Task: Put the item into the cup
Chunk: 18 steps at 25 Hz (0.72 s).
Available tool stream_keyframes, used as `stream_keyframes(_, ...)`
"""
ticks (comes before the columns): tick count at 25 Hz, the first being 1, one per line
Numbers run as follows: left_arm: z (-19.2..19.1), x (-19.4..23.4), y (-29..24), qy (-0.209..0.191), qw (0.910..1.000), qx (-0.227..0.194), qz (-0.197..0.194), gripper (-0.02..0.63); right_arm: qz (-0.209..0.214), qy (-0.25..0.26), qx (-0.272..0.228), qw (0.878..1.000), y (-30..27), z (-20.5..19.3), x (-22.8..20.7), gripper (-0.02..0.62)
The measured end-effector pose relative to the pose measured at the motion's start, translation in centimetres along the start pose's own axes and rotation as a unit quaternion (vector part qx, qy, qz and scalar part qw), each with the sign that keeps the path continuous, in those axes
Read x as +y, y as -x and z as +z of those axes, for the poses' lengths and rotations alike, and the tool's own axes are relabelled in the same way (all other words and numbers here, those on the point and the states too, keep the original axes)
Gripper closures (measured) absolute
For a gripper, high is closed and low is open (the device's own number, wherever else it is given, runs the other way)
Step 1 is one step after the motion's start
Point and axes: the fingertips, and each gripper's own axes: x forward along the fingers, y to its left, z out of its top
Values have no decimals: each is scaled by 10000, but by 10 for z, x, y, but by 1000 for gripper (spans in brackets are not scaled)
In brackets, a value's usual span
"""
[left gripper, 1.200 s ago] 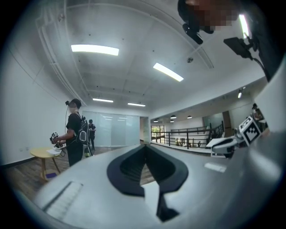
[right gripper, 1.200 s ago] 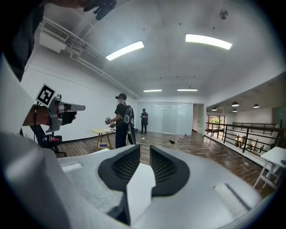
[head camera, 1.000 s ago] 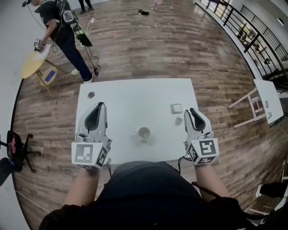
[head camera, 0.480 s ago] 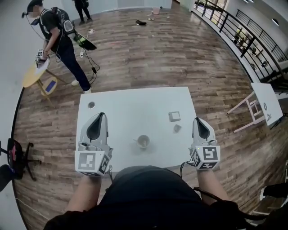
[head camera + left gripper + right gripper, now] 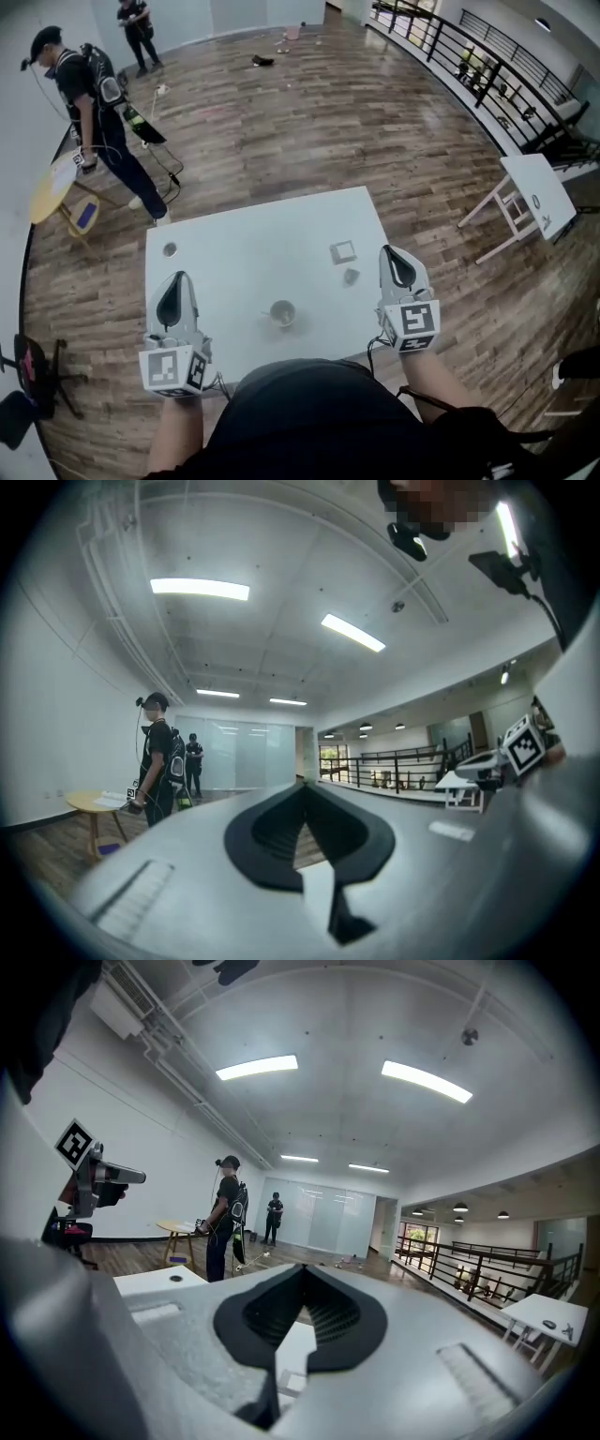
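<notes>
Both jaw pairs closed, empty — left gripper (image 5: 177, 279), right gripper (image 5: 392, 253) flank cup (image 5: 281, 313) on table (image 5: 234, 253).

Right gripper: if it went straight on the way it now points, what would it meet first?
Probably nothing. The right gripper points roughly level along the right side of the table, and the square piece lies below that line. Depth is unclear.

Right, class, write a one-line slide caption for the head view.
Left gripper and right gripper, both shut and empty, flank the cup on a white table.
</notes>
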Motion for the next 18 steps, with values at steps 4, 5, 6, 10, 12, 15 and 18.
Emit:
stream_keyframes(4,-10,22,3,156,9997,23,159,600,-1,1,-63,10000,-15,2,8,594)
stream_keyframes(5,-11,26,1,165,9997,33,151,600,-22,13,-86,10000,-17,5,10,594)
stream_keyframes(6,-10,27,0,160,9998,44,129,600,-42,19,-103,9999,-18,8,11,594)
stream_keyframes(10,-15,24,-5,124,9998,126,9,600,-110,17,-62,9999,-13,10,9,594)
stream_keyframes(12,-19,25,-8,137,9998,146,10,600,-127,83,-40,9999,-14,5,9,594)
stream_keyframes(15,-23,30,-10,107,9998,177,21,600,-107,291,-57,9995,-15,3,16,594)
stream_keyframes(18,-23,32,-10,70,9997,216,-7,600,-64,310,-48,9995,-14,2,22,594)
